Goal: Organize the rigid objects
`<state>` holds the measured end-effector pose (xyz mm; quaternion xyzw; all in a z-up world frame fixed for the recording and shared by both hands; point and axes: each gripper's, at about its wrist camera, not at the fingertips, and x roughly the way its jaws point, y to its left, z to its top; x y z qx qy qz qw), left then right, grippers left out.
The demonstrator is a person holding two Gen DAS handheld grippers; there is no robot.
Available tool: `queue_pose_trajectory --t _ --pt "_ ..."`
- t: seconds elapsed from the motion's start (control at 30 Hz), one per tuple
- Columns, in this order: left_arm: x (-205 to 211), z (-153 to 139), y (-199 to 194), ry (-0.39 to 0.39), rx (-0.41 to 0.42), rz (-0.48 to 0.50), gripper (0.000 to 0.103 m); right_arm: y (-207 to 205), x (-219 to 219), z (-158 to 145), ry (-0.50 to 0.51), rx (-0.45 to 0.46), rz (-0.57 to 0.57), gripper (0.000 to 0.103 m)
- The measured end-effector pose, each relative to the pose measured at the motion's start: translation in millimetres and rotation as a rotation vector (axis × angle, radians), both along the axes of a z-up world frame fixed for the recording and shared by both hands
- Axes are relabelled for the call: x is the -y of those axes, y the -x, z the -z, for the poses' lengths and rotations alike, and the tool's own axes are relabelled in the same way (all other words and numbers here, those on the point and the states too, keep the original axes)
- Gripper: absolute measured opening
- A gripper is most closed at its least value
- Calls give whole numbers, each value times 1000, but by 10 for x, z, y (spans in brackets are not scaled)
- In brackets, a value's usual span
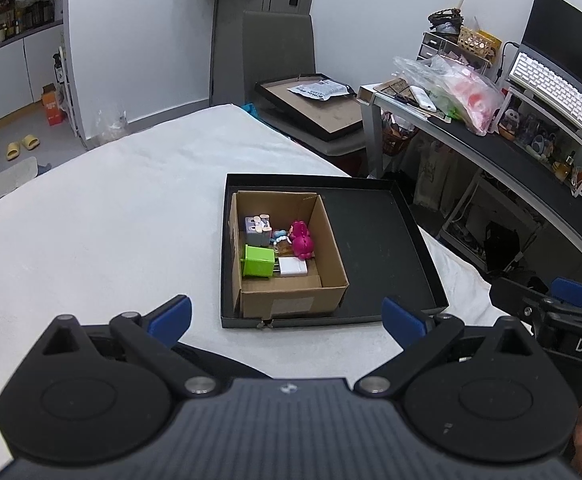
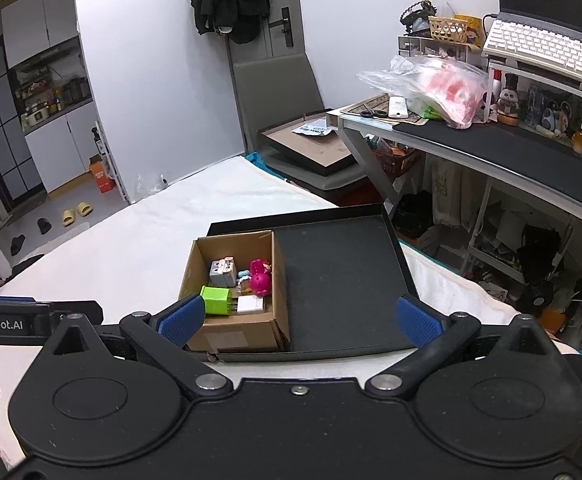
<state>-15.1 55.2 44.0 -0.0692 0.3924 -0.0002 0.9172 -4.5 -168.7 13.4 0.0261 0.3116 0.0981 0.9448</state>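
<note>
Toys and chargers lay gathered in the carton [image 1: 291,280], which stood in the left part of a black tray [image 1: 391,240] on the bed [image 1: 111,220]. Going left to right inside it: a green plug [image 1: 257,261] by the near-left wall, a grey adapter [image 1: 256,229] behind it, a white charger [image 1: 293,267] touching the green one, a small blue-and-white piece [image 1: 280,235] in the middle, and a pink figure [image 1: 301,240] against the right wall. From where I stood, the sorting looked all but done, since nothing loose showed on the sheet or on the tray's bare right half. What was left, if anything, I judged to be tidying the carton or moving it off.

The left claw [image 1: 287,318] hung short of the tray's near rim, fingers spread wide and holding nothing. The right claw [image 2: 297,318] hovered at the same near edge, just as wide apart and just as empty, its left finger in front of the carton's near corner in its own view.

The bed wore a plain white cover. Left of it lay the floor with yellow slippers [image 1: 22,146], then a grey chair [image 1: 279,48] at the far end bearing a picture frame [image 1: 315,108], and at the right a cluttered worktop [image 1: 491,148] with a plastic bag [image 1: 451,84] and a keyboard [image 1: 563,92].
</note>
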Motion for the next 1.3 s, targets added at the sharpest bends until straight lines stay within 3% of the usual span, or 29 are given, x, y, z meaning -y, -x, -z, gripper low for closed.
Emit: queue_pose_trajectory --t 1.3 --pt "185 -46 176 -42 4 21 101 224 104 -62 -39 16 -28 103"
